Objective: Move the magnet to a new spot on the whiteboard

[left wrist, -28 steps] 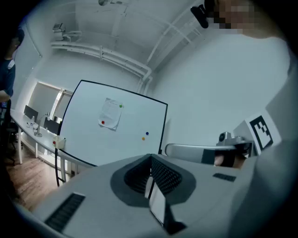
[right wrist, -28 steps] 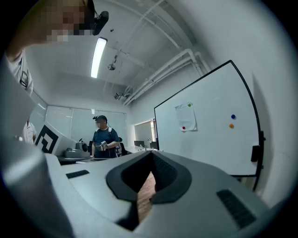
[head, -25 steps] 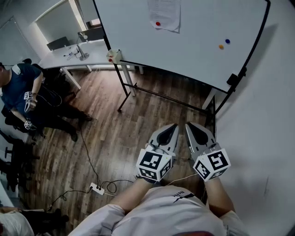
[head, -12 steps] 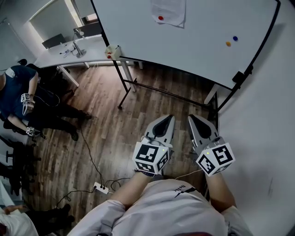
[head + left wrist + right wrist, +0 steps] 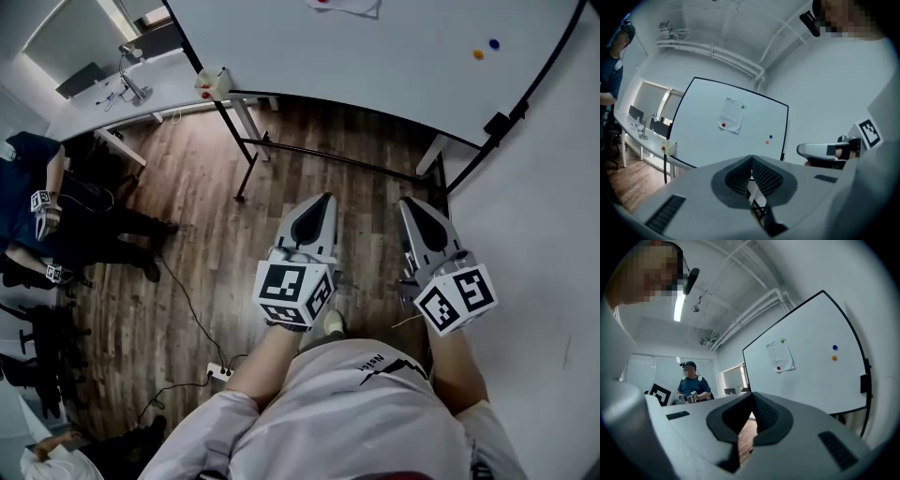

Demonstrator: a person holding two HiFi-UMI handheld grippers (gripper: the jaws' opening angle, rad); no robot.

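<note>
Head view: left gripper (image 5: 324,198) and right gripper (image 5: 407,202) are side by side over the floor (image 5: 216,187). Both point toward the whiteboard (image 5: 394,47), well apart from it. The blue magnet (image 5: 494,43) and orange magnet (image 5: 478,54) sit just beside each other near the board's right edge, beyond the right gripper's tips.

Left gripper view: jaws pressed together, nothing between them. Paper (image 5: 731,116) is mid-board, with a red magnet (image 5: 723,124) at its lower left and a green magnet (image 5: 743,107) at its upper right. The blue and orange pair lies lower right of the paper, well apart from the tips.

Right gripper view: jaws closed tip to tip, empty. Blue sits above orange near the board's right edge, well apart from the tips.
</note>
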